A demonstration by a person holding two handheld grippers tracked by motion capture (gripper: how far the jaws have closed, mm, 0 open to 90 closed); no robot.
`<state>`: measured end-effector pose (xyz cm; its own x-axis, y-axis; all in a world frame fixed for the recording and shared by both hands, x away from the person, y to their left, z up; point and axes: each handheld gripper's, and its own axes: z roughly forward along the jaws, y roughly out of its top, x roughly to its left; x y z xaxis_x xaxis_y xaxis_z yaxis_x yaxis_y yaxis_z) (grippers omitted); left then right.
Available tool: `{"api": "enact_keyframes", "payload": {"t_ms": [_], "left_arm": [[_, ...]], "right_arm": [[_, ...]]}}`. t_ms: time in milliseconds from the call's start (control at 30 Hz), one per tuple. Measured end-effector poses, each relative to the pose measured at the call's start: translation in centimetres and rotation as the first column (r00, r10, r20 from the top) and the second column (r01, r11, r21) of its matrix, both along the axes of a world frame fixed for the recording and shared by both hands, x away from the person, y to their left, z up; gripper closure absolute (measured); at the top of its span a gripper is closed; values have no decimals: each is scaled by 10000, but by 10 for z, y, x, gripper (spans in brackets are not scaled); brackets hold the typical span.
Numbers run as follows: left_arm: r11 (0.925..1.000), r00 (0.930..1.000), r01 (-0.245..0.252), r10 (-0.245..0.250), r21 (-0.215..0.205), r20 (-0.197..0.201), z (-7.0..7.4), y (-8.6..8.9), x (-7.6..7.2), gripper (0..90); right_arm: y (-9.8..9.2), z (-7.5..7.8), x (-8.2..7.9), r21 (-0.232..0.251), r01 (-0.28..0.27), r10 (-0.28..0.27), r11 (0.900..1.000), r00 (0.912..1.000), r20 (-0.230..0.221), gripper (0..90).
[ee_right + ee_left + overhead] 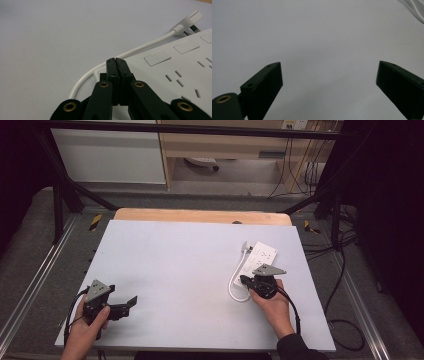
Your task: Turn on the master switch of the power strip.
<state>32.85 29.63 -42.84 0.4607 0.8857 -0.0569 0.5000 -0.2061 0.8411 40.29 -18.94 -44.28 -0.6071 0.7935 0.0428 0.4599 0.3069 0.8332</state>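
Just beyond the right gripper [117, 60], jaws pressed together and empty: white power strip [180, 65], cable [140, 47] alongside; risk: closed tips shove the strip instead of gripping.

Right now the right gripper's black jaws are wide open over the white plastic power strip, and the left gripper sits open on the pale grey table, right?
Not quite: the right gripper is shut at the white plastic power strip, as the right gripper view shows. The left gripper is open over the pale grey table.
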Motion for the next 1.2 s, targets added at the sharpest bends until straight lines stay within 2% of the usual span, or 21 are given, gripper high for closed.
{"api": "enact_keyframes", "payload": {"t_ms": [233,367,467,567,800,900,1200], "left_arm": [[10000,10000,-29,29,15,54,1,1,-1,71],[9999,9999,-89,90,-143,94,2,2,-2,70],[10000,10000,-33,33,-42,21,1,2,-1,71],[9997,9999,-168,168,-203,-10,1,3,0,72],[9999,9999,-119,119,-111,-1,1,4,-1,71],[9998,9999,-154,153,-110,-39,1,4,-1,72],[9998,9998,-148,147,-98,-100,-1,4,0,72]], "right_arm": [[-1,-1,1,-98,16,-15,10000,10000,91,900],[0,-1,1,-194,80,-76,9998,9998,181,900],[1,-2,1,-246,90,-86,9997,9998,158,900],[1,-3,1,-204,51,-48,9998,9999,144,900],[2,-3,1,-173,53,-51,9998,9999,145,900],[3,-3,0,-343,77,-68,9994,9997,244,900],[2,-3,1,-229,144,-141,9996,9998,117,900]]}}
